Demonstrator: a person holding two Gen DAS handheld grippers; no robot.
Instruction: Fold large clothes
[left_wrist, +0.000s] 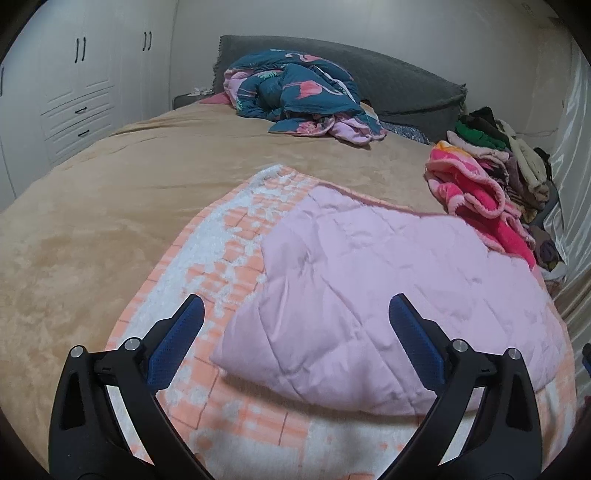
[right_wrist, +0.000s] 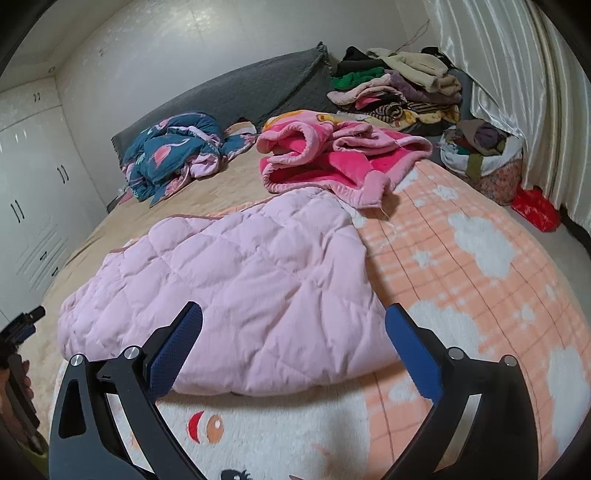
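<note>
Pink quilt (left_wrist: 388, 295): lies folded into a thick, puffy pad on the orange-and-white blanket (right_wrist: 480, 258), near the bed's close edge; quilted stitching shows on top, rounded fold edge faces the cameras.
Blanket: spread flat over the tan bed cover (left_wrist: 110, 192), cloud and cartoon print visible; carries the quilt.
Left gripper (left_wrist: 295, 325): jaws spread wide, holding nothing; hovers above the quilt's near left corner, not touching cloth.
Right gripper (right_wrist: 293, 328): likewise wide apart and empty; poised over the quilt's near edge, right finger out above the blanket.
Step in hand: judged to be between folds, quilt laid down and released, no grasp begun.
Next move: probably pinching both near corners, or the fold edge, and carrying them across for another halving; calls for a deep bite, since the padding is bulky and springy.
Risk: layers sliding apart if only the top one gets pinched.
Nearby: bright pink fleece garment (right_wrist: 332, 158) just beyond the quilt's far corner, touching or overlapping it; blue flamingo-print bedding (left_wrist: 295, 96) heaped by the grey headboard (left_wrist: 406, 77); stacked clothes (right_wrist: 399, 88) beside the curtain (right_wrist: 509, 74).
</note>
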